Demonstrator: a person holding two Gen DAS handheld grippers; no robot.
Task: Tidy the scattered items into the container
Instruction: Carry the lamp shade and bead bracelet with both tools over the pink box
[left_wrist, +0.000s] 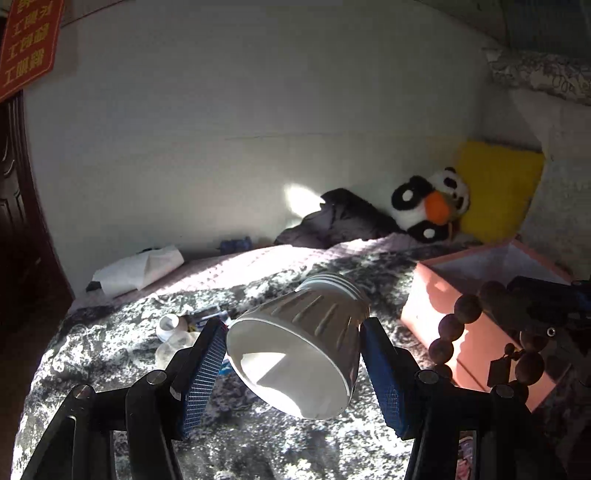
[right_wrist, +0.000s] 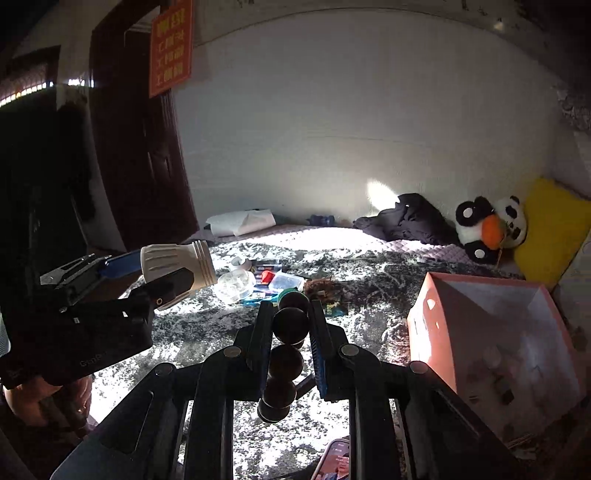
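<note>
Scattered items are on their way to the pink container (right_wrist: 436, 332), two at once! The left gripper (left_wrist: 293, 345) has its blue pads about halfway apart and pressed on either side of a white ribbed lamp housing (left_wrist: 295, 343), open mouth facing the camera, carried clear above the mottled grey blanket (left_wrist: 92, 354). That wide body is why the jaws stand so far apart. Over on the other side, the right gripper (right_wrist: 290, 332) is squeezed nearly shut on a string of dark wooden beads (right_wrist: 286, 354); one bead is pinched between the pads and the rest dangle below, so a tight clamp looks like the only way to keep the strand from slipping.

The container sits on the bed to the right of both grippers, open top up, a few small things already in the bottom. Left behind in the middle of the blanket is a small pile (right_wrist: 258, 282): clear plastic tubs, a red piece, some packets. By the wall lie a plush panda (right_wrist: 491, 227), a yellow cushion (right_wrist: 554, 229), and a dark garment (right_wrist: 402, 218).
</note>
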